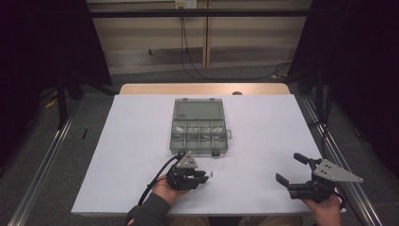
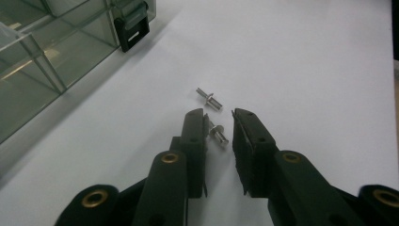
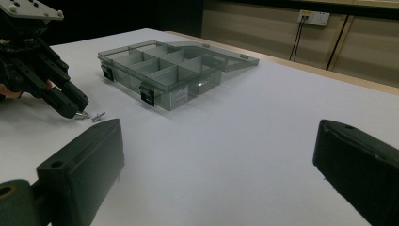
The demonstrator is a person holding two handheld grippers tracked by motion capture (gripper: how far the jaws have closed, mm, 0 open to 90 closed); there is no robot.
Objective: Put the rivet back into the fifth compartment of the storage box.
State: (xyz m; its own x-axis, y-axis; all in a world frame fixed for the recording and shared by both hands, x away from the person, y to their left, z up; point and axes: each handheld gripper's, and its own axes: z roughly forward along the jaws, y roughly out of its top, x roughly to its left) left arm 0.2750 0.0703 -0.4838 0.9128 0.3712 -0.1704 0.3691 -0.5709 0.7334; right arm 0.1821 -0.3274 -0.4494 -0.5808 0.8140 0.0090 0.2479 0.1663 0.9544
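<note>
the organiser box (image 2: 56, 52) looks like clear, smoky-grey plastic with a glossy sheen, its latches (image 2: 134, 26) black plastic. two small pins (image 2: 210, 99) are bright, shiny metal. the left tool (image 2: 219, 127) is matt black plastic with brass-coloured rivets. the desk (image 1: 263, 141) has a smooth, matt white sheet over it; a pale wood edge (image 1: 202, 88) shows at the far side.

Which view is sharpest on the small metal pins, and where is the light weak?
Left gripper view: both pins sharp, own jaws softly blurred. High view: dark surroundings, table evenly lit. Right gripper view: near jaws blurred, organizer box clear, with a small glint.
</note>
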